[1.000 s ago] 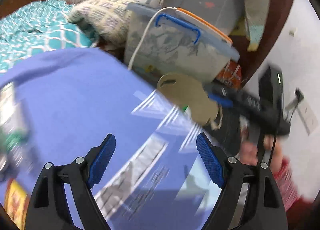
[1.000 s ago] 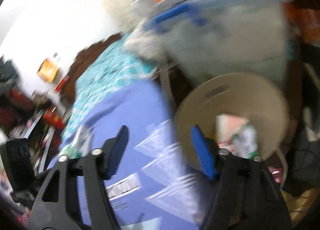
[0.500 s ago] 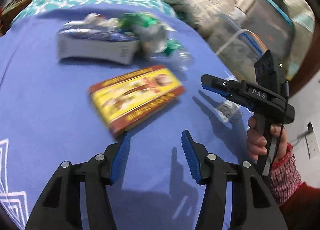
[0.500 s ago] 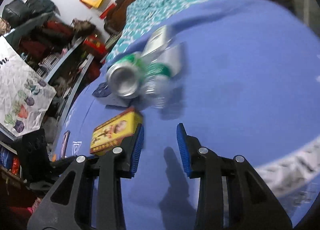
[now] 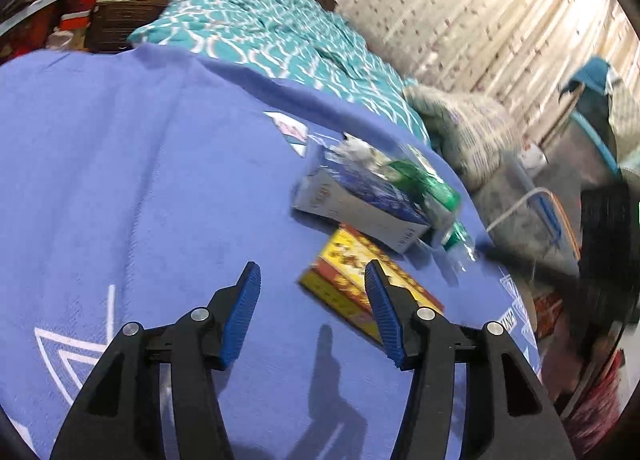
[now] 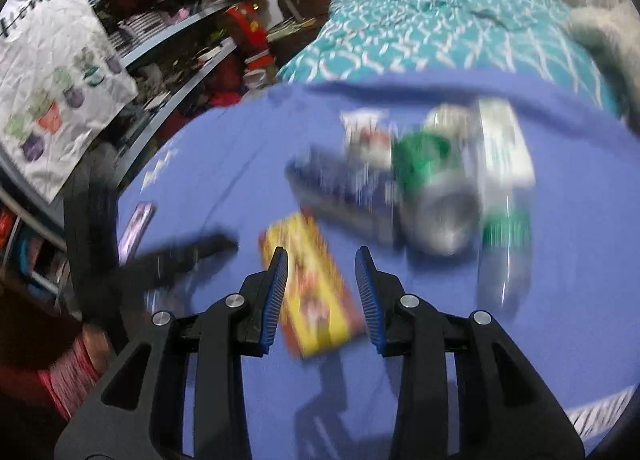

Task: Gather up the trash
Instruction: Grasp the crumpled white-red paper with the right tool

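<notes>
Trash lies in a cluster on the blue sheet (image 5: pixel 120 187). A yellow and red flat box (image 5: pixel 352 280) lies nearest; behind it are a white and blue carton (image 5: pixel 352 203), a green and silver can (image 6: pixel 436 187) and a clear plastic bottle with a green label (image 5: pixel 444 199). My left gripper (image 5: pixel 312 296) is open and empty above the sheet, just left of the yellow box. My right gripper (image 6: pixel 322 280) is open and empty, and the yellow box (image 6: pixel 316 292) shows between its fingers below it. The right wrist view is blurred.
A teal patterned bedspread (image 5: pixel 272 31) and a pillow (image 5: pixel 468 131) lie beyond the sheet. Plastic storage tubs (image 5: pixel 532 219) stand at the right edge. Cluttered shelves (image 6: pixel 168 27) line the left. The left gripper shows dark and blurred in the right wrist view (image 6: pixel 176 256).
Both grippers swung from the storage tubs and beige bin toward the trash cluster. The right gripper has come over the yellow box. Both stay open.
</notes>
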Action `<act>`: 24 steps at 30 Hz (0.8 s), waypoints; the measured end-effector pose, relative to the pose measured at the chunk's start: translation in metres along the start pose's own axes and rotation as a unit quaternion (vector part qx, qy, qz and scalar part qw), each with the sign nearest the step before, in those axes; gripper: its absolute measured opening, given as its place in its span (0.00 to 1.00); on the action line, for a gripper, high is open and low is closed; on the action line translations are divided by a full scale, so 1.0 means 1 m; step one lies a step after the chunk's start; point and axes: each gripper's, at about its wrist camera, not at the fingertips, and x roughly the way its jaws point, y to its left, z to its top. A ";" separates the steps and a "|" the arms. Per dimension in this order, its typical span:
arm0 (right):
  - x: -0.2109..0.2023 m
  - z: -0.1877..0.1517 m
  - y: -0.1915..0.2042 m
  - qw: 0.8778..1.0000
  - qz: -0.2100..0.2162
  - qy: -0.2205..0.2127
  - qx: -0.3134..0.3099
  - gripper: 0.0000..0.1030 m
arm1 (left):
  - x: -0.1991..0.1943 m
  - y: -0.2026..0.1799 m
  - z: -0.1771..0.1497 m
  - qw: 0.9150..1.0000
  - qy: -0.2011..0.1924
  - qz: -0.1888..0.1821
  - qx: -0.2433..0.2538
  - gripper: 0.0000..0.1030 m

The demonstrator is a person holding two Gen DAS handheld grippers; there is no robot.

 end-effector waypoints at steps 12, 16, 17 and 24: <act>0.148 0.107 -0.005 0.981 -0.129 0.146 -0.017 0.38 | -0.007 -0.004 0.000 0.999 -0.003 -0.047 0.005 0.58; 0.111 0.097 0.013 0.989 -0.114 0.079 -0.058 0.17 | -0.004 -0.005 0.001 0.998 0.006 -0.054 -0.001 0.59; 0.087 0.096 0.017 0.993 -0.094 0.043 -0.055 0.17 | -0.004 -0.005 0.000 0.998 0.006 -0.055 -0.001 0.60; -0.039 0.035 0.021 0.993 -0.043 -0.087 -0.061 0.17 | 0.003 -0.013 -0.002 0.997 0.026 -0.067 0.019 0.66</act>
